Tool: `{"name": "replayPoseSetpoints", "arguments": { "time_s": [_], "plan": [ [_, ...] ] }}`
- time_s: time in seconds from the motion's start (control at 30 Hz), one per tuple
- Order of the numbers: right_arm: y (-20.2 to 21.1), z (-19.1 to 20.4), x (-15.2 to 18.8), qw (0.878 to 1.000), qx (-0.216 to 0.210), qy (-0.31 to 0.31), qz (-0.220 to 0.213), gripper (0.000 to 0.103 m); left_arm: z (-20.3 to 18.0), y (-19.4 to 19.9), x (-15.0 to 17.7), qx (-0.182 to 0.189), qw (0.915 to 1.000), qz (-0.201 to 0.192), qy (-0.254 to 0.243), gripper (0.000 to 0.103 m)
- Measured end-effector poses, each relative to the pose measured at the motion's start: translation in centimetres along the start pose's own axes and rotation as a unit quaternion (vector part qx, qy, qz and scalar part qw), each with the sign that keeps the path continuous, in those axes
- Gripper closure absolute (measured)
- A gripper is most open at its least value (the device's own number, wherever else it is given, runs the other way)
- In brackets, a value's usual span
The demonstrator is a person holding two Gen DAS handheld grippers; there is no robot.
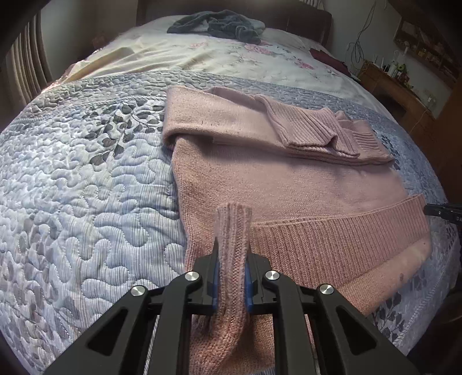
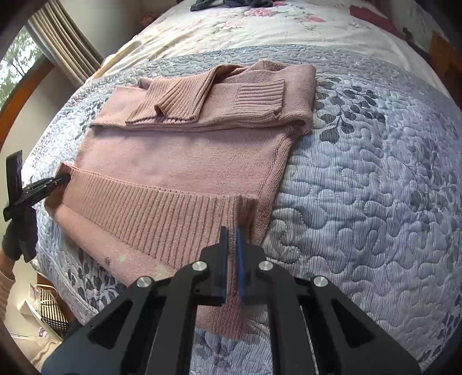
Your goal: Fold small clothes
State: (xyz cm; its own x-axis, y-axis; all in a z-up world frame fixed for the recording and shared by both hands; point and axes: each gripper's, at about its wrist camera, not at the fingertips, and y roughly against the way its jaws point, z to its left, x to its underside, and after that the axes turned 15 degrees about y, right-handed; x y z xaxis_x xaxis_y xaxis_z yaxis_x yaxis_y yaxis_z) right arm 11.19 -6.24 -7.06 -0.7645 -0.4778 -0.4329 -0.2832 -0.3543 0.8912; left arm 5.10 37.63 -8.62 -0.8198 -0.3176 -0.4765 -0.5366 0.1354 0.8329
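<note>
A pink knitted sweater (image 1: 288, 178) is lying on a quilted blue-grey bedspread (image 1: 86, 187) with a stitched pebble pattern and dark leaf prints, its sleeves folded across the chest. Beyond the quilt, a cream floral sheet (image 1: 231, 54) is covering the far half of the bed, and a dark grey garment (image 1: 219, 26) is sitting crumpled near the brown headboard (image 1: 303, 20).

The left gripper (image 1: 232, 259) is clenching one corner of the ribbed hem, the knit bunching up between its blue pads. The right gripper (image 2: 232, 251) is pinching the opposite hem corner in the same way (its jaws nearly touching over the thin fabric), and the hem is lifting slightly off the quilt between the two.

Striped curtains (image 2: 66, 43) are hanging beside a window (image 2: 17, 66) at one side; a wooden desk (image 1: 404, 92) cluttered with small items is standing against the wall at the other.
</note>
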Motion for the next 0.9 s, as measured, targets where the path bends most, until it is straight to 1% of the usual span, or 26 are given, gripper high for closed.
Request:
{"name": "replayPoseSetpoints", "arguments": {
  "time_s": [0.1,0.2,0.27,0.33,0.43,0.53,0.6,0.67,0.8,0.9],
  "plan": [
    [2.3,-1.1,-0.7,0.998,-0.035,-0.031,-0.037,0.099,-0.4,2.2,-0.8,0.023,0.9994,-0.024,0.007,0.091],
    [4.7,-1.7,-2.1,0.995,-0.055,-0.047,-0.069,0.099,-1.4,4.0,-2.4,0.037,0.9981,-0.05,0.001,0.091],
    [6.0,-2.2,-3.7,0.993,-0.057,-0.052,-0.087,0.099,-2.2,4.9,-4.0,0.043,0.9966,-0.071,-0.001,0.091],
    [6.8,-2.8,-5.6,0.992,-0.048,-0.052,-0.1,0.099,-2.8,5.5,-6.0,0.05,0.9946,-0.091,0.007,0.091],
    [7.6,-4.4,-8.7,0.991,-0.038,-0.058,-0.114,0.099,-3.6,5.6,-9.5,0.048,0.9915,-0.12,0.014,0.091],
    [7.6,-6.1,-12.1,0.989,-0.033,-0.07,-0.126,0.099,-4.2,4.7,-13.2,0.045,0.9889,-0.139,0.025,0.091],
    [7.2,-7.2,-14.3,0.988,-0.023,-0.076,-0.129,0.099,-4.7,3.5,-15.3,0.035,0.987,-0.156,0.017,0.091],
    [6.2,-8.1,-16.5,0.989,-0.012,-0.08,-0.126,0.099,-5.1,1.9,-17.3,0.029,0.9865,-0.161,0.015,0.091],
    [2.8,-9.4,-19.4,0.991,0.002,-0.087,-0.105,0.099,-5.2,-2.4,-20.0,0.022,0.9885,-0.148,0.025,0.091],
    [-0.5,-10.0,-20.4,0.993,0.019,-0.085,-0.076,0.099,-5.1,-6.1,-20.4,0.003,0.9915,-0.127,0.026,0.091]
  ]
}}
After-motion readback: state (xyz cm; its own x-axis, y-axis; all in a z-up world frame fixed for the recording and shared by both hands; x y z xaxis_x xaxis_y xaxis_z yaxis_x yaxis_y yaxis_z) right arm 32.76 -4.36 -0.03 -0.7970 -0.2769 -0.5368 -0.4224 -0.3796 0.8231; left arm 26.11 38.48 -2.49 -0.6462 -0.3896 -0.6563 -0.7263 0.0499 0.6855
